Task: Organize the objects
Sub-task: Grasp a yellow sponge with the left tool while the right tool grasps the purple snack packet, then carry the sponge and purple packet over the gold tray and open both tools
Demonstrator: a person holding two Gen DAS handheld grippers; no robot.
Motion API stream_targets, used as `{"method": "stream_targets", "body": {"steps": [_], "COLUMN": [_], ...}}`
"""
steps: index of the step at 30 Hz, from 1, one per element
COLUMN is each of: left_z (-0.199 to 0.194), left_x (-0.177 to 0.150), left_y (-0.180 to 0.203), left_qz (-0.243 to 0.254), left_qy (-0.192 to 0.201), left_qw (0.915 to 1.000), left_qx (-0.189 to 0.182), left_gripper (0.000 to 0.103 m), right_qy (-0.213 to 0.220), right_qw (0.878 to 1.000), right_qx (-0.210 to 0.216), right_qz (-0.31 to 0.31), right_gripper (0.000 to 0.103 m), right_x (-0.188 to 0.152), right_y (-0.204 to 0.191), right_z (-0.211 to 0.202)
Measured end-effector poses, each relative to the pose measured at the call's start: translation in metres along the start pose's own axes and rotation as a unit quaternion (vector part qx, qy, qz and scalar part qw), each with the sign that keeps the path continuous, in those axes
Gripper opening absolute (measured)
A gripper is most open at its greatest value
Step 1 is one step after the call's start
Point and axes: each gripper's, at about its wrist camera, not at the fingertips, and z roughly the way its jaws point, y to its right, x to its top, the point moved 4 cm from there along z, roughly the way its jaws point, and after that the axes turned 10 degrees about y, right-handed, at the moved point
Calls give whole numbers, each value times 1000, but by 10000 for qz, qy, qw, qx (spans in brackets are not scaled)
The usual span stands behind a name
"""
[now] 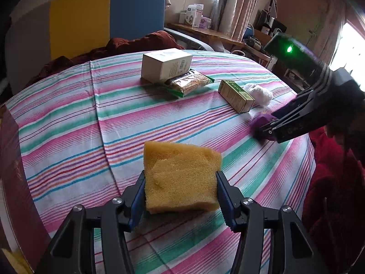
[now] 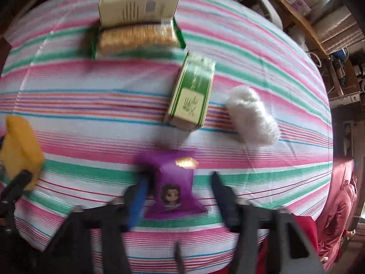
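Observation:
My left gripper point(image 1: 180, 182) is shut on a yellow sponge point(image 1: 182, 173), held just above the striped tablecloth point(image 1: 79, 125); the sponge point(image 2: 20, 146) also shows at the left edge of the right wrist view. My right gripper point(image 2: 179, 175) points steeply down over a purple snack packet point(image 2: 175, 182) that lies flat on the cloth. Its jaws straddle the packet, the left finger close to one edge and a visible gap on the other side; the view is blurred. In the left wrist view the right gripper point(image 1: 262, 132) sits at the purple packet point(image 1: 256, 123) on the right.
Farther back lie a white box point(image 1: 166, 66) with a cracker packet point(image 1: 189, 83) against it, a green-and-cream box point(image 1: 236, 96) and a white fluffy bundle point(image 1: 259, 94). A red garment point(image 1: 330, 171) hangs past the table's right edge. A blue and yellow chair back point(image 1: 136, 11) stands behind.

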Motion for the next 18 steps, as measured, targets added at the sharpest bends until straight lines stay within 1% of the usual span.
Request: {"method": "stream_targets", "body": {"steps": [1,3,6,9,12,16,18], "left_z": [-1,-2,-4,-12,-27,-57,-74], "left_x": [0,-1,-2,-2,-3,5,10], "left_y": [0,-1,0,-2,-6,-14,-20], "left_qz": [7,22,21,-36,-98,-171,-210], "left_qy": [4,10,13,6,64,354,529], "left_qw": [10000,10000,10000,9999,9998,9990,9980], "left_qx": [8,23,63,105,161,229,287], "left_gripper": [57,57,57,56,56,57,57], "right_qy": [45,120,350,709,1025,1363,1517], "right_qw": [10000,9999,9993,9960,9915,9832,9786], "right_qx": [64,-26,107,446,640,986,1191], "right_qz": [10,-67,70,325,482,703,718], "right_gripper": [35,35,35,35,35,35,35], "right_x": [-1,-3,-6,-6,-2,2,9], "right_y": [-1,-5,-8,-13,-24,-43,-61], "right_z": [-2,-8,-21,-40,-56,-75,-84]}}
